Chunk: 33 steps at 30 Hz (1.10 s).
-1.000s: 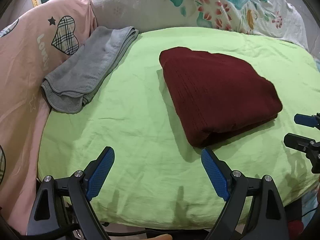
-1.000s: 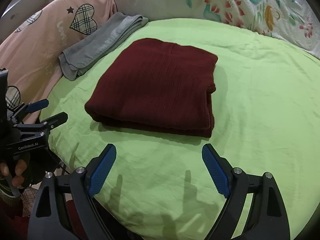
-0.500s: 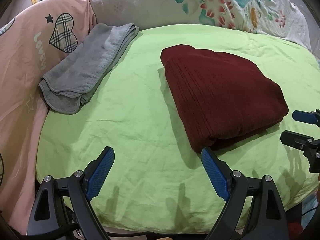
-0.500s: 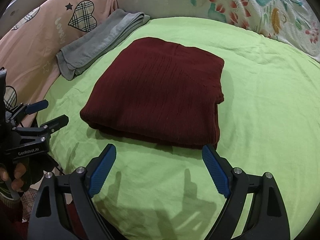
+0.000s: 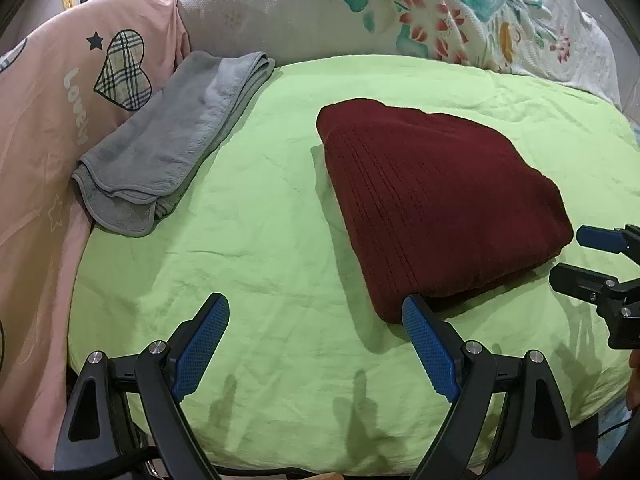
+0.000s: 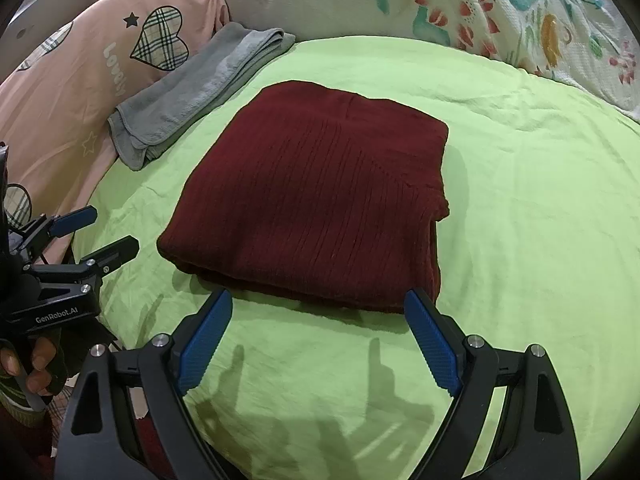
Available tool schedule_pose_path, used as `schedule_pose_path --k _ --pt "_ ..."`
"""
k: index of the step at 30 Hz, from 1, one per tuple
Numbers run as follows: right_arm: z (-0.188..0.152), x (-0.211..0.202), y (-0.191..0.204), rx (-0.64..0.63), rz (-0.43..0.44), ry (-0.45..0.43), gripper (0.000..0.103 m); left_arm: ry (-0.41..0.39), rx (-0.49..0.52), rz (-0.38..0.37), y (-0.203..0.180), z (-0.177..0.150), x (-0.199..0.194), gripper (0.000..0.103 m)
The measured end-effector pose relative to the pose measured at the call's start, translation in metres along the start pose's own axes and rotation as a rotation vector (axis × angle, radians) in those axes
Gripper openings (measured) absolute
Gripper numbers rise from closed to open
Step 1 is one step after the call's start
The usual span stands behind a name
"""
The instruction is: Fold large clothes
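A dark red knitted garment (image 5: 432, 200) lies folded into a thick rectangle on the green sheet (image 5: 260, 248); it also shows in the right wrist view (image 6: 320, 208). My left gripper (image 5: 316, 316) is open and empty, just short of the garment's near left corner. My right gripper (image 6: 320, 308) is open and empty, its fingers at the garment's near edge. Each gripper shows at the side of the other's view: the right one (image 5: 576, 256), the left one (image 6: 108, 232).
A folded grey towel (image 5: 172, 148) lies at the sheet's back left edge. A pink quilt with plaid hearts (image 5: 52, 92) lies to the left. A floral quilt (image 5: 440, 12) is piled at the back. The bed's front edge is just below the grippers.
Both grippers have moved forward toward the garment, which now lies closer to their fingertips. Both stay open. The garment has not moved.
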State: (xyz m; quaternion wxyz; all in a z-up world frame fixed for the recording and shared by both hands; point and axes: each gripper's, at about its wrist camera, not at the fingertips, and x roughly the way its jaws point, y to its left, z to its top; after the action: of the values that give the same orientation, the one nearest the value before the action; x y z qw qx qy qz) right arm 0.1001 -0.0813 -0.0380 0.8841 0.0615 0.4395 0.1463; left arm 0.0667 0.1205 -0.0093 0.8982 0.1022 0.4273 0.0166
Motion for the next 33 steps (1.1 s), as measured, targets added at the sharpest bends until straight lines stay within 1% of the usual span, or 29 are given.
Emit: schedule_pose_path --k 24,33 --pt "0.0 -0.006 -0.011 0.02 -0.008 -0.009 0.088 0.022 0.0 -0.041 -0.01 -0.002 0.0 0.089" --pt "0.0 -0.005 -0.014 0.023 -0.007 -0.003 0.088 0.028 -0.006 -0.045 -0.01 -0.002 0.001 0.089"
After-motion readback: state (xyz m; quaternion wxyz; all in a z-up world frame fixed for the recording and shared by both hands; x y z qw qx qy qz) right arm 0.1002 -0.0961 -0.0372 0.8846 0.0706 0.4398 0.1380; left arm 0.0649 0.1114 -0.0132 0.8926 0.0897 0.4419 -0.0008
